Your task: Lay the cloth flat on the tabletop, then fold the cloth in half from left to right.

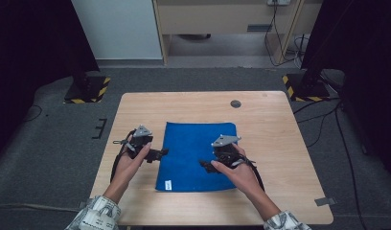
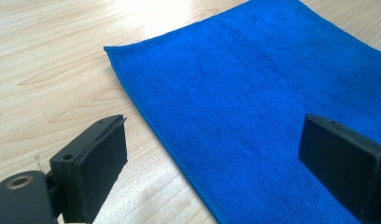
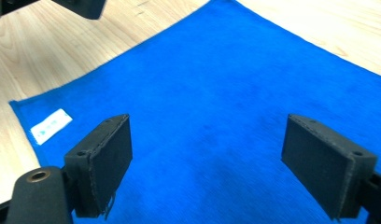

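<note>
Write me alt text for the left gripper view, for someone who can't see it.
The left gripper, jaws wide open and empty, hovers over the edge of a flat blue cloth on a light wooden table. One jaw is above bare wood, the other above the cloth, whose corner lies farther ahead.

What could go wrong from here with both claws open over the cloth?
1. The blue microfibre cloth lies flat on the pale wooden table, so a claw may pinch nothing or scrape wood.
2. The left claw straddles the cloth's edge; it may catch only a sliver and slip.
3. The right claw sits mid-cloth; closing there could bunch it.
</note>
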